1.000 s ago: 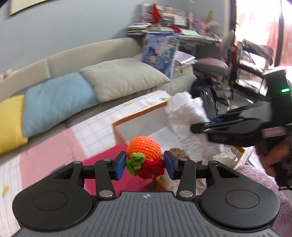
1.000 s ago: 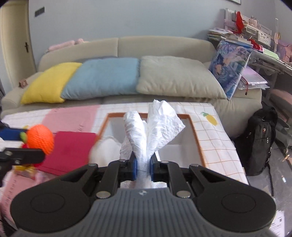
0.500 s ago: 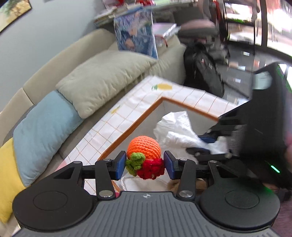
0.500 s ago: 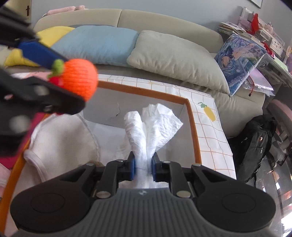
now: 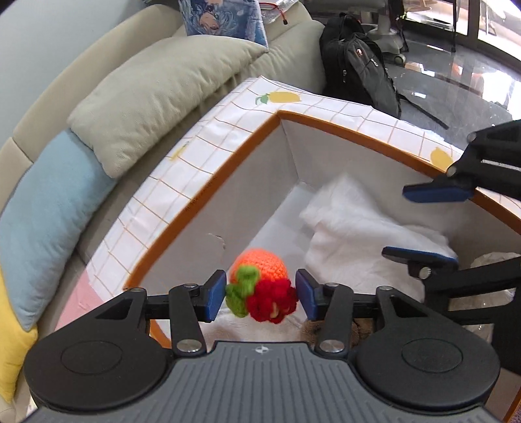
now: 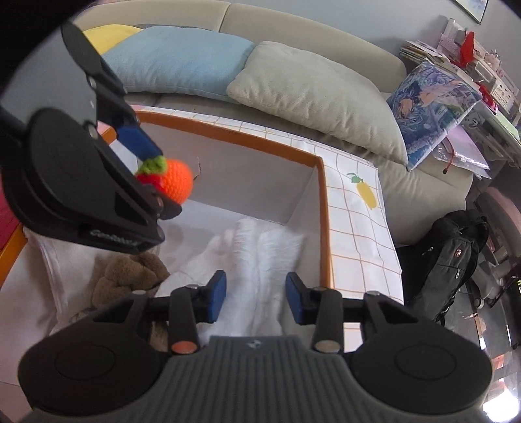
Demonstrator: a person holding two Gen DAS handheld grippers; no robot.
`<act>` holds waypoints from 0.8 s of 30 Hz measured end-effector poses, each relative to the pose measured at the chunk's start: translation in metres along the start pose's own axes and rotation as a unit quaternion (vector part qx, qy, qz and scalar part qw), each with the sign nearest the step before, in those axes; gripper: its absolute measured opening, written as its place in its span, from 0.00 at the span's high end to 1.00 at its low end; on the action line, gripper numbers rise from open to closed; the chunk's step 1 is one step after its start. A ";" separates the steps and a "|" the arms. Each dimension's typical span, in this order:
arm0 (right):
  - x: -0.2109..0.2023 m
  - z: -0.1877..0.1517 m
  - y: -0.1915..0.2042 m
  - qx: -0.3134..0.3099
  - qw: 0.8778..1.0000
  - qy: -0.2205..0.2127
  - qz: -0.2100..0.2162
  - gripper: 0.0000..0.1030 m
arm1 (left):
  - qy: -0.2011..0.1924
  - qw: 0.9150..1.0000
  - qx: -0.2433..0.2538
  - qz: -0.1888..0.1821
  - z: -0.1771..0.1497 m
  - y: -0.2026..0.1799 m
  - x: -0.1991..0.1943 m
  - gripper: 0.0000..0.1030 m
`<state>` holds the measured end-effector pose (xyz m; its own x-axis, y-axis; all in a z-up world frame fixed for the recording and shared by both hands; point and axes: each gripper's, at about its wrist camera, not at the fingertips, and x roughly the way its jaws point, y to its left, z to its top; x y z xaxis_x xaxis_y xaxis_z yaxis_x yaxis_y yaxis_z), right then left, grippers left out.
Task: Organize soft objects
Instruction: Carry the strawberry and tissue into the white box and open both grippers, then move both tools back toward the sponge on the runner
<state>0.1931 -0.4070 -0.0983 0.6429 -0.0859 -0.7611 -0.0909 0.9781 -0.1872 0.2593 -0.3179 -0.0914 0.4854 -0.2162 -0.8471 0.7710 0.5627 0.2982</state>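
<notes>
Brown plush toy (image 6: 130,276) — perhaps half-hidden

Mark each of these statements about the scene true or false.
1. The crochet toy is above the inside of the box. True.
2. The right gripper is clamped on the white cloth. False: its jaws have just been opening and stand clear of the cloth, which lies in the box.
3. A brown plush lies in the box. True.
4. The black backpack sits on the sofa. False: it stands on the floor beside the sofa.
</notes>
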 end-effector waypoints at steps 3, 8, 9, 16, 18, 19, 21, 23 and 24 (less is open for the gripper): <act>-0.006 -0.002 0.001 -0.002 1.000 0.002 -0.007 0.43 | -0.011 1.000 -0.012 0.010 -0.004 0.002 -0.009 0.33; -0.017 0.002 0.006 -0.014 1.000 0.008 -0.009 0.33 | -0.048 0.997 -0.053 -0.010 -0.010 0.016 -0.040 0.30; -0.020 0.004 0.007 -0.011 1.000 0.009 -0.011 0.31 | -0.057 0.996 -0.060 -0.014 -0.011 0.020 -0.048 0.30; -0.053 0.021 0.016 0.021 0.999 -0.013 -0.023 0.19 | -0.126 0.985 -0.110 -0.038 -0.044 0.048 -0.120 0.30; -0.062 0.024 0.023 0.031 0.999 -0.023 -0.023 0.18 | -0.145 0.980 -0.132 -0.038 -0.063 0.056 -0.141 0.30; -0.066 0.026 0.027 0.035 0.999 -0.026 -0.027 0.18 | -0.154 0.977 -0.143 -0.038 -0.073 0.060 -0.151 0.30; -0.076 0.027 0.038 0.048 0.997 -0.043 -0.035 0.18 | -0.173 0.971 -0.162 -0.032 -0.095 0.066 -0.171 0.30; -0.090 0.027 0.049 0.068 0.995 -0.068 -0.034 0.18 | -0.188 0.966 -0.176 -0.018 -0.118 0.071 -0.189 0.30; -0.096 0.026 0.056 0.080 0.993 -0.079 -0.032 0.18 | -0.192 0.964 -0.183 -0.007 -0.129 0.073 -0.196 0.30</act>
<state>0.1461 -0.3393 -0.0190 0.7560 -0.1297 -0.6416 0.0667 0.9903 -0.1215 0.1667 -0.1316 0.0398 0.6465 -0.4669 -0.6033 0.6166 0.7855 0.0528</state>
